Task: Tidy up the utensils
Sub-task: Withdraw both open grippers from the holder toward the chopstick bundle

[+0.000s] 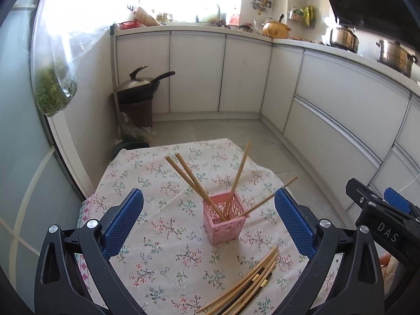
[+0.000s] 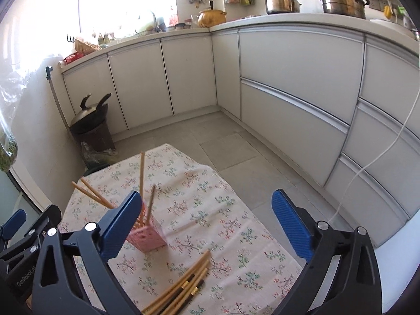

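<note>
Both my left claw (image 1: 208, 219) and right claw (image 2: 207, 223) hang released and empty over the tabletop (image 1: 162, 257), where the pink basket (image 1: 224, 223) mid-cloth holds leaning chopsticks (image 1: 193, 179) and loose chopsticks (image 1: 252, 283) lie near the front edge; bumping that light basket could tip it.

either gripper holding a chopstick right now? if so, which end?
Nothing held. Left gripper and right gripper are both open and empty; loose wooden chopsticks lie on the floral tablecloth, others stand in the pink lattice plastic holder.
</note>
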### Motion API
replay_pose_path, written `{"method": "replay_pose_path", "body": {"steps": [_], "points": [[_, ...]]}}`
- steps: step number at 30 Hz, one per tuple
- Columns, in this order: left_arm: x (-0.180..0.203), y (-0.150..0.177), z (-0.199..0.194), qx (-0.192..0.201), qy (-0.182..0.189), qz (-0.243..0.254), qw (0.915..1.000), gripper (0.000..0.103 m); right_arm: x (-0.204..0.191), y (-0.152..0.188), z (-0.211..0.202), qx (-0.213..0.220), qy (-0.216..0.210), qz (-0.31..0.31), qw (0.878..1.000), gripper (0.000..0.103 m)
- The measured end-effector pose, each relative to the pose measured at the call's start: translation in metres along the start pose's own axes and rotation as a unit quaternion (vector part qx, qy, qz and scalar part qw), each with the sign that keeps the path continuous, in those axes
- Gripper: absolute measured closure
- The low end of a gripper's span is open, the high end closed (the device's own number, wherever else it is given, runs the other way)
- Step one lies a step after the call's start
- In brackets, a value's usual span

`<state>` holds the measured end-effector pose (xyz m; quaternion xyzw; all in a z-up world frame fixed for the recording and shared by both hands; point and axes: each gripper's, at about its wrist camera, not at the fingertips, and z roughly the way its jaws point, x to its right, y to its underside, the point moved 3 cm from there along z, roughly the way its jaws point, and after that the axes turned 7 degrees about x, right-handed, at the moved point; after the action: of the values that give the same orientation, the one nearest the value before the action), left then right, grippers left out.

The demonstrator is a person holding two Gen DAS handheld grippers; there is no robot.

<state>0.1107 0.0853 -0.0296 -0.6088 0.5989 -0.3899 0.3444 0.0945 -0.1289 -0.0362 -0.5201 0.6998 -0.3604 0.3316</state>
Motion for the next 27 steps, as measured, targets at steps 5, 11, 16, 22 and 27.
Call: {"method": "replay_pose_path", "body": {"steps": [5,11,16,22,27], "points": [[0.009,0.011,0.006,-0.020,0.009,0.013,0.9997,0.007,0.009,0.013,0.001,-0.013,0.007,-0.004,1.000,0.006],[0.018,0.023,0.012,-0.034,0.009,0.032,0.9989,0.007,0.025,0.026,0.003,-0.023,0.018,-0.001,1.000,0.007],[0.026,0.038,0.028,-0.066,0.017,0.052,0.9963,0.007,0.044,0.048,0.008,-0.050,0.032,0.008,0.998,0.007],[0.046,0.064,0.052,-0.114,0.018,0.106,0.9876,0.007,0.081,0.088,0.025,-0.111,0.057,0.047,0.991,0.007],[0.065,0.101,0.080,-0.185,0.030,0.156,0.9697,0.007,0.108,0.107,0.037,-0.168,0.053,0.105,0.979,0.007]]}}
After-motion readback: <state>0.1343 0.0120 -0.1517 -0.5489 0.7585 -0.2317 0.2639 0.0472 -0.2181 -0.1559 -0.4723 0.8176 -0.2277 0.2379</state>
